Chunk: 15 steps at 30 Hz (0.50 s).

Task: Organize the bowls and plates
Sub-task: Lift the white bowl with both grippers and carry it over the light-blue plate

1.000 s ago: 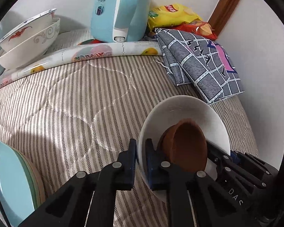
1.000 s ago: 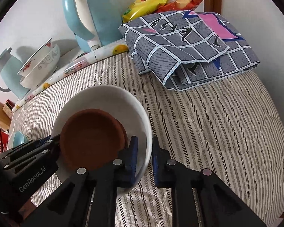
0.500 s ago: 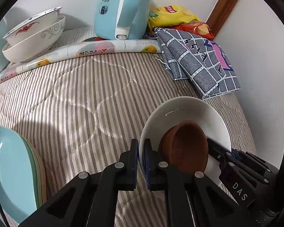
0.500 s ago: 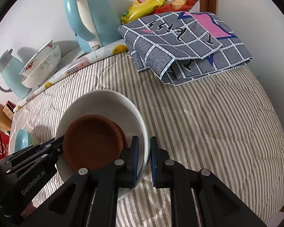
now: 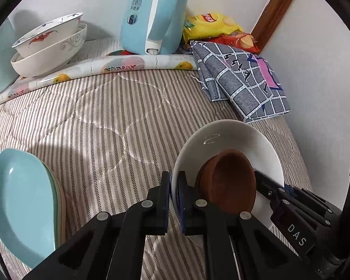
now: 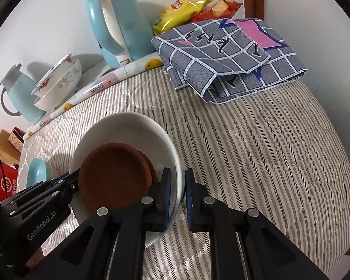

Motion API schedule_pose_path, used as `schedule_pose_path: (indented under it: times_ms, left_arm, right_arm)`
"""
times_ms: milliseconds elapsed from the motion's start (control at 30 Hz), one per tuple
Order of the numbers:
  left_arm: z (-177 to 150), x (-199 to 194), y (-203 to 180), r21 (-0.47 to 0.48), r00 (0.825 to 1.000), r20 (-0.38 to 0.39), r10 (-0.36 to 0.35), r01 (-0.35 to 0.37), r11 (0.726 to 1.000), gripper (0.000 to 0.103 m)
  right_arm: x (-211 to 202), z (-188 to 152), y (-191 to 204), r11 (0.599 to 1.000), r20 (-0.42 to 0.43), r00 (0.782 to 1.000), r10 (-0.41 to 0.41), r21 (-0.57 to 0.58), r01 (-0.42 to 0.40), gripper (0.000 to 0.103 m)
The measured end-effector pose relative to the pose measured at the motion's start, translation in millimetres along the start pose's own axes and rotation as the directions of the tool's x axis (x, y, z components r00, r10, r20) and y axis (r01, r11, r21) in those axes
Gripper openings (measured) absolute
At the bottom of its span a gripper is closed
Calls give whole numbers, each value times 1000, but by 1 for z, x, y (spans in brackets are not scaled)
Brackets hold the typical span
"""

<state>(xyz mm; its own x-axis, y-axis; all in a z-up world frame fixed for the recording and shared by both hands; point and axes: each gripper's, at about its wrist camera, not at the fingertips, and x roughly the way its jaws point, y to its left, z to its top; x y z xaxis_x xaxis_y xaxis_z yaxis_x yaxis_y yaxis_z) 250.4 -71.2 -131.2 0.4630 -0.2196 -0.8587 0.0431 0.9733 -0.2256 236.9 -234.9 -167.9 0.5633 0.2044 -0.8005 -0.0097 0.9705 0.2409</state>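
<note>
A white bowl (image 5: 224, 140) with brown dishes (image 5: 231, 182) stacked inside is held above the striped quilt by both grippers. My left gripper (image 5: 173, 196) is shut on its left rim. My right gripper (image 6: 176, 196) is shut on its right rim; the bowl (image 6: 128, 128) and brown dishes (image 6: 114, 175) show in the right wrist view too. Light blue plates (image 5: 21, 200) lie stacked at the left. Two patterned bowls (image 5: 49, 44) sit nested at the back left, also in the right wrist view (image 6: 58, 81).
A blue kettle (image 5: 154, 16) stands at the back on a rolled patterned mat (image 5: 119, 64). A folded grey checked cloth (image 5: 242, 81) and snack bags (image 5: 210, 23) lie at the back right. A second blue jug (image 6: 16, 95) stands far left. The striped quilt (image 6: 256, 151) drops off at the right.
Both grippers have lifted and drawn back with the white bowl, moving it left. More of the blue plates and the patterned bowls have come into the left wrist view.
</note>
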Motion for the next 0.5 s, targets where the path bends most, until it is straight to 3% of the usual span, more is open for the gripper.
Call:
schedule_pose_path:
  times_ms: [500]
  left_arm:
    - [-3,-29,2,7,999,32,2,-2,1000,7]
  right_arm:
    - [-27,-3,12,1000,38,999,8,2,-8,11]
